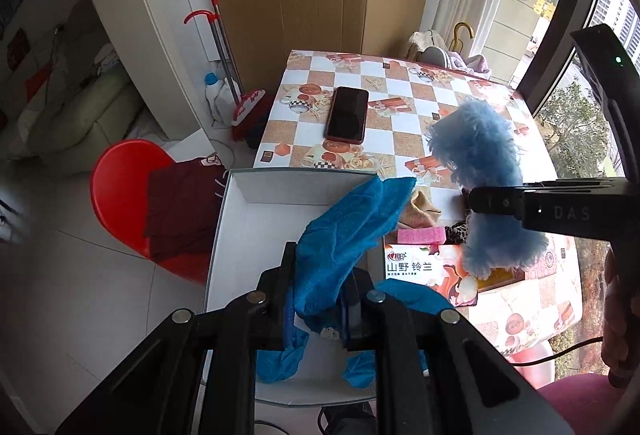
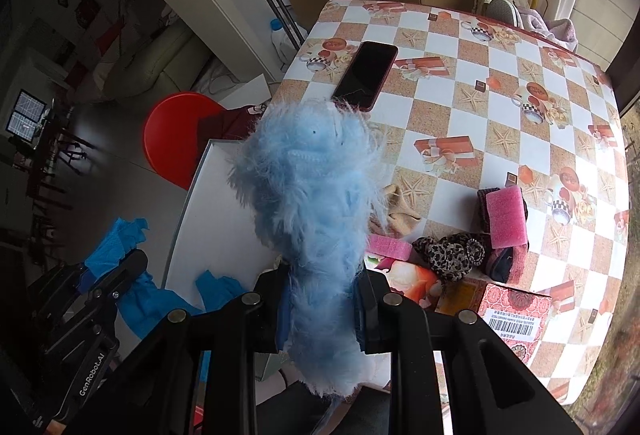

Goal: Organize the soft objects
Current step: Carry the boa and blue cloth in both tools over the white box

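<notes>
L gripper (image 1: 318, 309) pressed tight on a bright blue terry cloth (image 1: 348, 231), held up over the open white cardboard box (image 1: 260, 235); cloth hangs down both sides of the jaws, lower ends over the box floor. R gripper (image 2: 320, 311) pinching a fluffy light-blue feathery cloth (image 2: 312, 195), held in the air near the box's right wall, fluff sticking out above and below the pads. In the left wrist view the R gripper comes in from the right side w/ the fluffy piece dangling.

Box sits at the near left corner of the table w/ checkered orange-white oilcloth (image 2: 500, 75), its left part past the table edge.

Rest of soft stuff near the table's front edge, right of the box: beige knit piece (image 2: 400, 211) just beside the box wall, flat pink sponge (image 2: 390, 245) next to it, leopard-print scrunchie-like fabric (image 2: 448, 255), upright pink sponge (image 2: 506, 215) leaning on dark maroon cloth (image 2: 504, 259). Printed tissue pack (image 1: 416, 267) under/beside these, red patterned carton w/ barcode label (image 2: 516, 307) at the front edge.

Black smartphone w/ red case (image 2: 366, 75) lies flat toward the far left edge, well apart from the pile. Red round plastic stool (image 1: 120, 187) on the floor left of the table, dark red cloth (image 1: 180, 211) on it.
</notes>
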